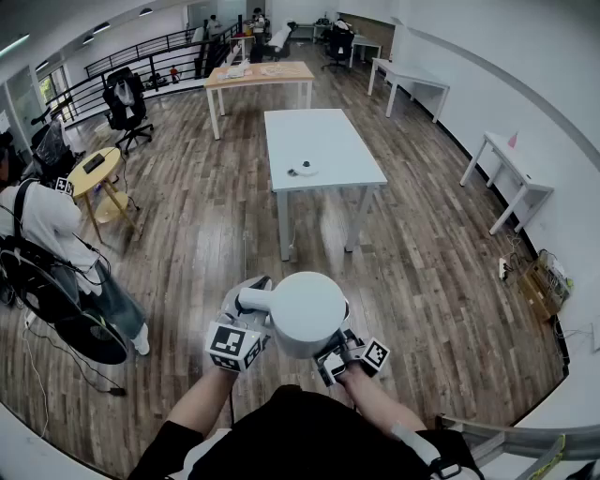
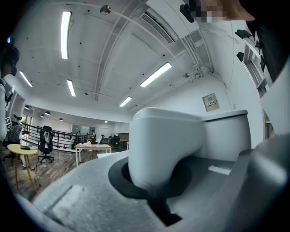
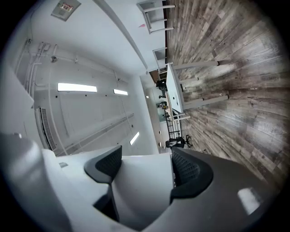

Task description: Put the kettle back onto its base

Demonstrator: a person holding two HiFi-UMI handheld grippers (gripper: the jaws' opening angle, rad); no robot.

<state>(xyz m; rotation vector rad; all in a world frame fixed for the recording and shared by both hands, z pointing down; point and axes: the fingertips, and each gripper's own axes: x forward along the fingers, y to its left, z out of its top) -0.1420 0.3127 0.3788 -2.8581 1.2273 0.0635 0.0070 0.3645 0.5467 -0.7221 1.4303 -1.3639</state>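
Left tool (image 1: pixel 246 304) clenching white kettle (image 1: pixel 307 314) by its handle (image 2: pixel 163 145). Right tool (image 3: pixel 142 168) spread wide, clamping kettle body. Base (image 1: pixel 305 170) sitting on counter (image 1: pixel 333 141), well apart.

No text can be read: the wall plaque (image 2: pixel 210 102) and the sign (image 3: pixel 66 7) with red marks are both too small to make out
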